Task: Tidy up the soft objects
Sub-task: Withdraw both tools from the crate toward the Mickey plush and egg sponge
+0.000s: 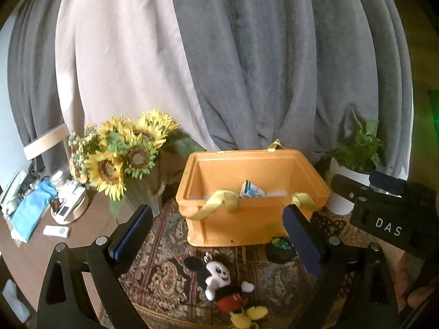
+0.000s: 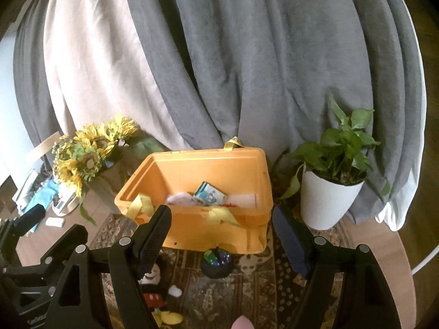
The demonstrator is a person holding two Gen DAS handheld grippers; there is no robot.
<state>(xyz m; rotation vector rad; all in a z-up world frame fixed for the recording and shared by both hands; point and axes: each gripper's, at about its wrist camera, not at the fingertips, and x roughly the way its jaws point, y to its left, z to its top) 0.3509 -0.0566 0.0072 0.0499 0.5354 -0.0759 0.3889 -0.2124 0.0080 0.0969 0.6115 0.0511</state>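
Observation:
An orange bin (image 1: 233, 227) with yellow straps stands on a patterned rug (image 1: 170, 268); it also shows in the right wrist view (image 2: 219, 233). Inside it lie a small blue-white printed pouch (image 2: 210, 193) and a pale soft item (image 2: 179, 199). A Mickey Mouse plush (image 1: 222, 285) lies on the rug in front of the bin, partly hidden behind a finger in the right wrist view (image 2: 156, 288). A small dark toy (image 2: 216, 264) sits at the bin's front. My left gripper (image 1: 219, 233) is open and empty above the plush. My right gripper (image 2: 222, 235) is open and empty before the bin.
A sunflower bouquet (image 1: 123, 153) stands left of the bin. A white pot with a green plant (image 2: 329, 192) stands right of it. Grey and beige curtains (image 1: 219, 54) hang behind. Clutter, a blue cloth (image 1: 33, 208) and a white remote (image 1: 56, 230) lie at the far left.

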